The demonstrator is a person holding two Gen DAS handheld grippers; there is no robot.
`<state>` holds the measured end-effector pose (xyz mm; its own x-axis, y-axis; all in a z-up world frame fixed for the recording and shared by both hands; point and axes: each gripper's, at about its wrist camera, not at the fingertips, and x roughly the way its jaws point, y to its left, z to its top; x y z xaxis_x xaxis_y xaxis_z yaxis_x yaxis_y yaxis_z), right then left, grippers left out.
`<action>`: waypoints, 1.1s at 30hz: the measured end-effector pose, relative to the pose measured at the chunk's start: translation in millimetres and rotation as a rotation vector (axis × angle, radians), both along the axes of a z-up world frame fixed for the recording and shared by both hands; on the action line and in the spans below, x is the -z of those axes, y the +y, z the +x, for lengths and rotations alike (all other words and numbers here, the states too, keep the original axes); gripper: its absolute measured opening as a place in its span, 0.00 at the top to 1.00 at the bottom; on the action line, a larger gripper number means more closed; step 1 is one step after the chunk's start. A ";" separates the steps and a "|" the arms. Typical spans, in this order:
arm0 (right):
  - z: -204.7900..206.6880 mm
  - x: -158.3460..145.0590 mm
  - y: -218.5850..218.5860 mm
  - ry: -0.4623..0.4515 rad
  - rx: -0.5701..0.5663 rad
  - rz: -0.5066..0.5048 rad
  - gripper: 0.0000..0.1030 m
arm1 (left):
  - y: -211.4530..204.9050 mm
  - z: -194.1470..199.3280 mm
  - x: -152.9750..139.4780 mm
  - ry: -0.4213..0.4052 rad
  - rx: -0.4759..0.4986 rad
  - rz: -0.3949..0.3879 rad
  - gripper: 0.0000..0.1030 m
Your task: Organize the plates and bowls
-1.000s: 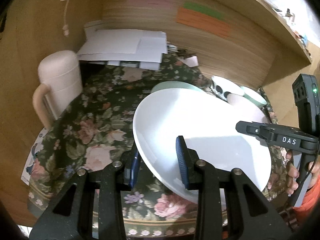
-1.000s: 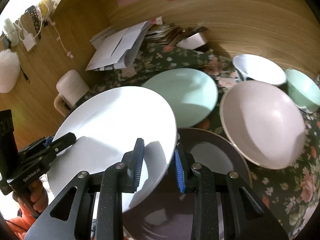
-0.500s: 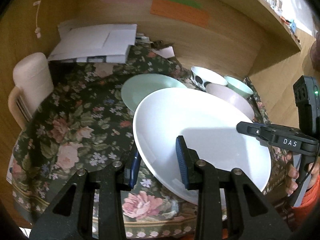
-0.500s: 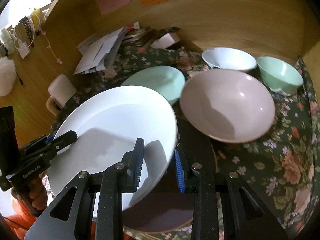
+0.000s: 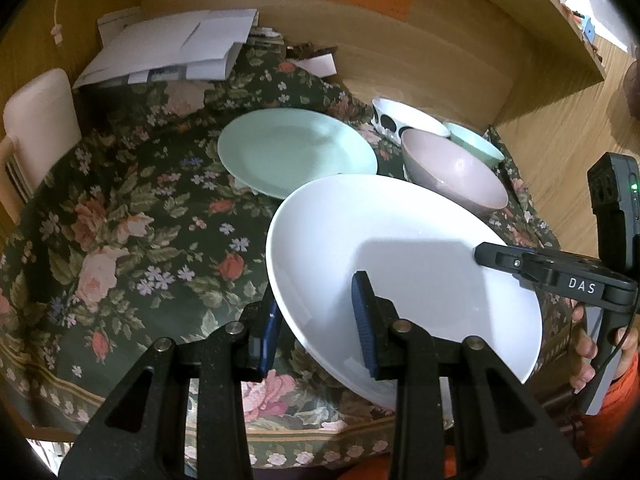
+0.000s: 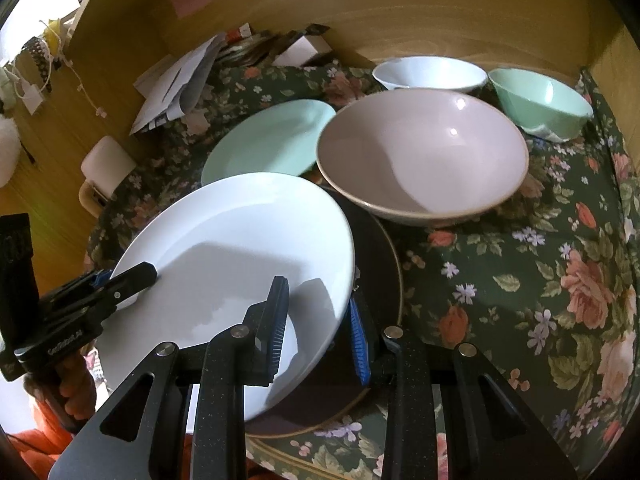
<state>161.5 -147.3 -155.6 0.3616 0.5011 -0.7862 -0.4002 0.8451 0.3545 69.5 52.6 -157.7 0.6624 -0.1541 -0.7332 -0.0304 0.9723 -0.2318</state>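
Note:
A large white plate point(image 5: 400, 248) hangs tilted above the floral cloth, held at two rims. My left gripper point(image 5: 318, 324) is shut on its left rim, and my right gripper point(image 6: 318, 328) is shut on its right rim. Each gripper shows in the other's view, the right gripper point(image 5: 520, 264) and the left gripper point(image 6: 120, 280). Under the white plate point(image 6: 224, 248) lies a dark plate point(image 6: 384, 272), mostly hidden. Behind stand a mint plate point(image 5: 296, 148), a pink bowl point(image 6: 424, 152), a white bowl point(image 6: 428, 72) and a mint bowl point(image 6: 540, 100).
The floral cloth point(image 5: 120, 220) covers the table, which is boxed in by wooden walls at the back and right. A pile of papers point(image 5: 172, 48) lies at the back left. A cream container point(image 5: 36, 120) stands at the left edge. A person's hand point(image 5: 584, 356) grips the right tool.
Both grippers have carried the white plate lower and nearer the table's front edge. The mint plate, half covered before, now shows whole. Both grips are unchanged.

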 end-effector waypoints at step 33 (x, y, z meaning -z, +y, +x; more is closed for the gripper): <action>3.8 8.0 -11.5 0.043 0.030 -0.028 0.75 | -5.9 12.6 25.0 0.055 0.022 -0.016 0.67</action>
